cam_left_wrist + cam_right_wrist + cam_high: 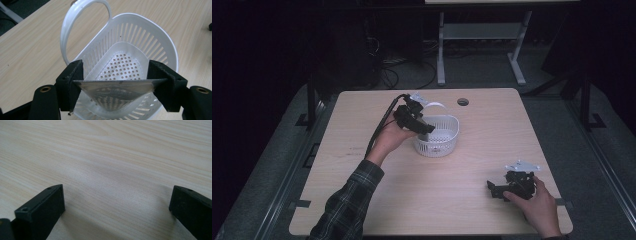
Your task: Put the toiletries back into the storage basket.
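A: What sits nearest the camera?

B: In the high view, the person's right hand [539, 205] at the near right corner of the table [492, 135], wrapped around the right gripper [496, 189]. That gripper lies low on the wood and points left. In the right gripper view its two black jaws stand wide apart with bare wood grain between them, so it is open and holds nothing.

A: And the other one?

B: The left gripper [427, 127] is raised over the middle of the table, held by the left hand [390, 137], with a plaid sleeve [347, 205] coming in from the near edge and a black cable [379, 125] trailing back along the arm. Its tip reaches over the near left rim of a white basket [439, 136].

A: Is it gripping anything?

B: Yes. In the left gripper view a thin, bowed metal piece [117, 91] with small holes spans the gap, pinched at both ends between the jaws. I cannot tell exactly what that piece is.

A: Where is the basket from there?

B: Right behind and below the jaws in that view. The basket [140, 42] has slotted sides, a dotted floor, and a looped handle [82, 15] at its far left side. On the table it stands a little left of centre, well apart from the right gripper. A small round hole [463, 102] marks the table near the far edge.
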